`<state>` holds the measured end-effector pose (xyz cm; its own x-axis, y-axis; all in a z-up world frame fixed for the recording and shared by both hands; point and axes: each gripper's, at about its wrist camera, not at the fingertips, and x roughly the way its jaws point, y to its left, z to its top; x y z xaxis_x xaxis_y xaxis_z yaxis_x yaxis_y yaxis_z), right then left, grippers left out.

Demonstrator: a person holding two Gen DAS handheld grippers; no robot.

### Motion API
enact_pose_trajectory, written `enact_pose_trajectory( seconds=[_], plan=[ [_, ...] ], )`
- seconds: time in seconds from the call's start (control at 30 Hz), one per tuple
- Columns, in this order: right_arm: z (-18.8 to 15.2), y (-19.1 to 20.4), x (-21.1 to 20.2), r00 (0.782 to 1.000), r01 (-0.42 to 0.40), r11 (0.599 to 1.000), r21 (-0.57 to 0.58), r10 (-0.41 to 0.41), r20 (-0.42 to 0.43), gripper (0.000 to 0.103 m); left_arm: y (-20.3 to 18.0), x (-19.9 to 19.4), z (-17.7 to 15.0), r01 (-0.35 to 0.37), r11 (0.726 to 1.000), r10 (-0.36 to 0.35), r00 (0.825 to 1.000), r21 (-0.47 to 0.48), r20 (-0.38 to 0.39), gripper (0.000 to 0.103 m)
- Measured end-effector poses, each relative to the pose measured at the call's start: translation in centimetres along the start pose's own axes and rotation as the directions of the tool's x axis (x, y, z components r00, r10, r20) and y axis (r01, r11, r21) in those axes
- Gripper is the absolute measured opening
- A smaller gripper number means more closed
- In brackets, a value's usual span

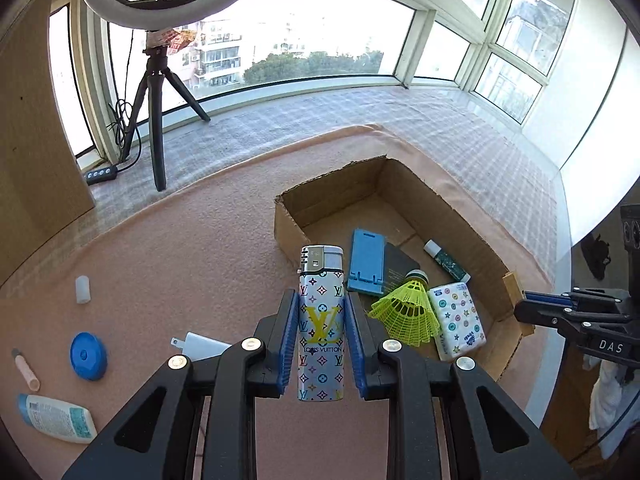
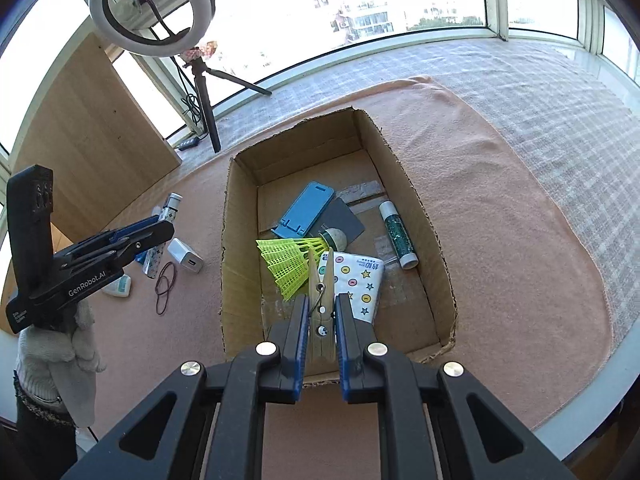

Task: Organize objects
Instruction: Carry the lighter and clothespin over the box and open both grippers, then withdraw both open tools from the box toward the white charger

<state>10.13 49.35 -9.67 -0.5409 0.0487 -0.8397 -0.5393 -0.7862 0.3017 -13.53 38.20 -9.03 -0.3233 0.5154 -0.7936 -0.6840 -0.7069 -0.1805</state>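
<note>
Clamped upright in the left gripper (image 1: 322,336) is a patterned lighter (image 1: 321,324), held above the pink mat just beside the cardboard box (image 1: 288,224). A wooden clothespin (image 2: 321,312) is gripped by the right gripper (image 2: 321,322) over the box's near end, above a yellow shuttlecock (image 2: 292,260).

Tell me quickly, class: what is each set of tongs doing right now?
Left tongs: closed on the patterned lighter.
Right tongs: closed on the wooden clothespin.

lighter (image 1: 321,328): LOUIS VUITTON | left claw (image 2: 156,236): GenRobot.AI | right claw (image 1: 524,300): DAS
</note>
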Motion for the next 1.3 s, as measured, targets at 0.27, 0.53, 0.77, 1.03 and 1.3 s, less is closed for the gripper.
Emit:
enact_pose_trajectory(
  seconds=[0.27, 0.53, 0.77, 1.03, 1.3],
  plan=[
    [0.2, -1.8, 0.7, 1.0, 0.018, 1.0, 0.017, -0.018, -0.011, 0.012, -2.5, 3.3, 3.1, 0.008, 1.0, -0.008, 1.0, 0.025, -0.017, 0.025],
    [0.5, -2.3, 1.2, 1.0, 0.017, 1.0, 0.018, -0.016, -0.016, 0.012, -3.7, 5.4, 4.7, 0.012, 1.0, -0.012, 1.0, 0.015, -0.017, 0.025],
    [0.9, -2.6, 1.2, 1.0, 0.017, 1.0, 0.019, -0.016, -0.008, 0.041, -4.7, 5.5, 5.2, 0.019, 1.0, -0.019, 1.0, 0.023, -0.017, 0.059],
    [1.0, -1.9, 1.0, 1.0, 0.016, 1.0, 0.003, -0.016, 0.005, 0.054, -4.2, 4.3, 4.8, 0.003, 1.0, -0.003, 1.0, 0.02, 0.002, 0.059],
    [0.7, -0.7, 1.1, 1.0, 0.002, 1.0, -0.009, -0.002, -0.004, 0.054, -2.2, 2.7, 3.4, -0.018, 1.0, 0.018, 1.0, -0.002, 0.0, 0.059]
  ],
)
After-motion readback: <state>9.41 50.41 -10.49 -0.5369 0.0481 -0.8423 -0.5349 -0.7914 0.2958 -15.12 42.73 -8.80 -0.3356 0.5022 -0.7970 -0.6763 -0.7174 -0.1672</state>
